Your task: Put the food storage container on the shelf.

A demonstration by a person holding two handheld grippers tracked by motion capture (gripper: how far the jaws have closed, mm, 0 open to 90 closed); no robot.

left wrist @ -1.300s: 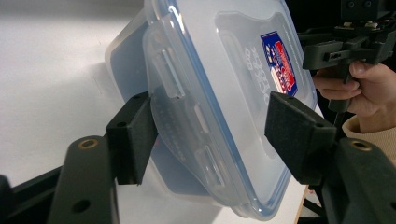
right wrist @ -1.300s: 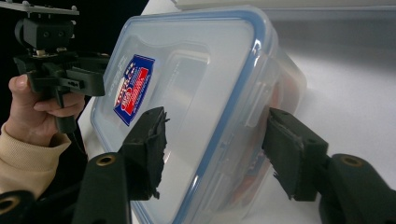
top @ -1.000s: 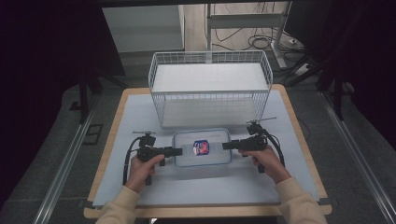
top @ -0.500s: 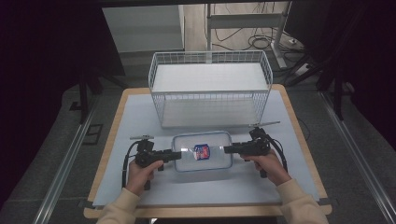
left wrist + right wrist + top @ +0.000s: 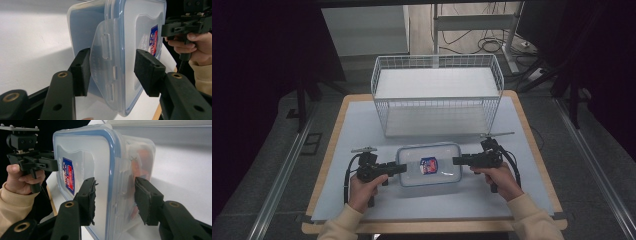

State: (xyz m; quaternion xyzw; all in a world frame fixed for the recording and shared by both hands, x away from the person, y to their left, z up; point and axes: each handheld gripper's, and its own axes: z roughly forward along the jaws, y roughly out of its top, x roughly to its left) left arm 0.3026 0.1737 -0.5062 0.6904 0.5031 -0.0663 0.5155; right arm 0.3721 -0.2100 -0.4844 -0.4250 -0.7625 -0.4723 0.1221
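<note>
High view, clear rectangular plastic container (image 5: 429, 165), white wire basket (image 5: 437, 95)

Container (image 5: 429, 164) before basket (image 5: 437, 95), between grippers

Left gripper (image 5: 111, 72) spread wide, jaws standing either side of the plastic container (image 5: 120, 50), straddling its clear side latch flap (image 5: 103, 62) without visibly pressing it. Blue-rimmed lid with a red and blue sticker (image 5: 153, 40), all lying on a white surface (image 5: 32, 42). Beyond, a hand (image 5: 192, 48) in a beige sleeve gripping the other gripper (image 5: 185, 23), aimed at the container's far end.
</note>
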